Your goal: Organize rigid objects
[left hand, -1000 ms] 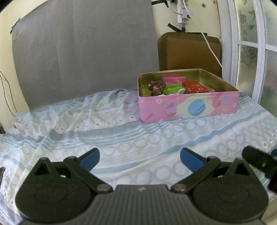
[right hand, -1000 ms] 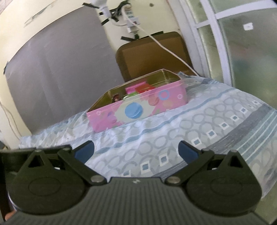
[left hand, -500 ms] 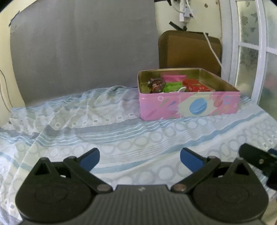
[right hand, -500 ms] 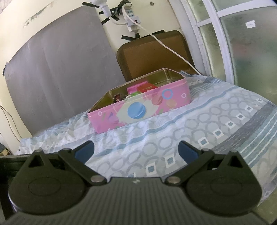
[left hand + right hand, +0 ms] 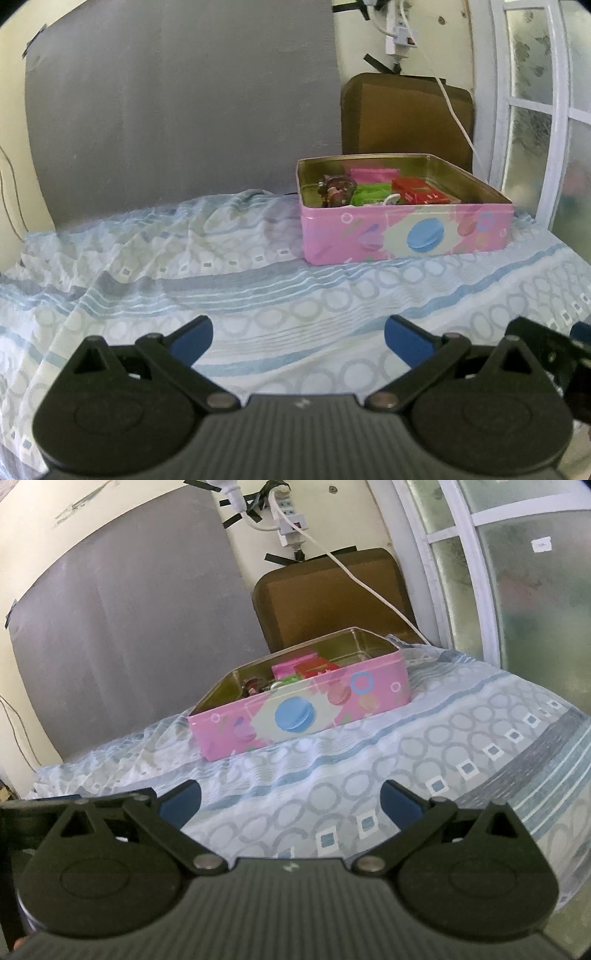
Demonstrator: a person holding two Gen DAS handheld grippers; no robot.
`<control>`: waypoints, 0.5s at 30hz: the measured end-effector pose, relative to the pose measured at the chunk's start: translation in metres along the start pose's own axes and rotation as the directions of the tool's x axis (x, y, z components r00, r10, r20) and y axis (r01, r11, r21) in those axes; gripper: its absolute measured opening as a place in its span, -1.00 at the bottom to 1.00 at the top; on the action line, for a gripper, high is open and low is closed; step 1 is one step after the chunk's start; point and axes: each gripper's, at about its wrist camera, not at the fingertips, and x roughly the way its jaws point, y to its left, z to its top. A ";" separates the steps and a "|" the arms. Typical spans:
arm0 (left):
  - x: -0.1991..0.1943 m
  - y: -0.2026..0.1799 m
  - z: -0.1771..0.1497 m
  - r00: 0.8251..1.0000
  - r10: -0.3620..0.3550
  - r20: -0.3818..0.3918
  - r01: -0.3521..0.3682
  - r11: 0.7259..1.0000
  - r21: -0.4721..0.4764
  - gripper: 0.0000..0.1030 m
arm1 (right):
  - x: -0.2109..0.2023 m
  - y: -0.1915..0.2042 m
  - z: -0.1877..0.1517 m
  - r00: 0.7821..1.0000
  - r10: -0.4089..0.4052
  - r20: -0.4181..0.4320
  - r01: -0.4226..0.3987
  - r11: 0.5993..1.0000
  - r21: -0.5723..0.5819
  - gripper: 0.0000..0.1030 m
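While both the left gripper (image 5: 298, 341) and the right gripper (image 5: 290, 803) hang over the patterned sheet (image 5: 258, 295) with fingers spread apart and empty, the pink tin (image 5: 406, 232) sits ahead of them, holding a red box (image 5: 421, 190), a green packet (image 5: 369, 192) and a small figurine (image 5: 336, 188).

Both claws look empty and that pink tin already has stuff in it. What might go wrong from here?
Two guesses. The pink tin sits on a wrinkled bedsheet, a soft base, so a push from the open left gripper or right gripper could slide or tip it. Inside, the red box, green packet and small figurine lie close together, so reaching for one may nudge the others.
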 end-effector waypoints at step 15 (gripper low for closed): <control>-0.006 -0.013 0.000 1.000 -0.022 -0.007 0.022 1.000 0.022 0.99 | -0.010 -0.001 0.001 1.000 -0.003 0.016 0.003 1.000 0.007 1.00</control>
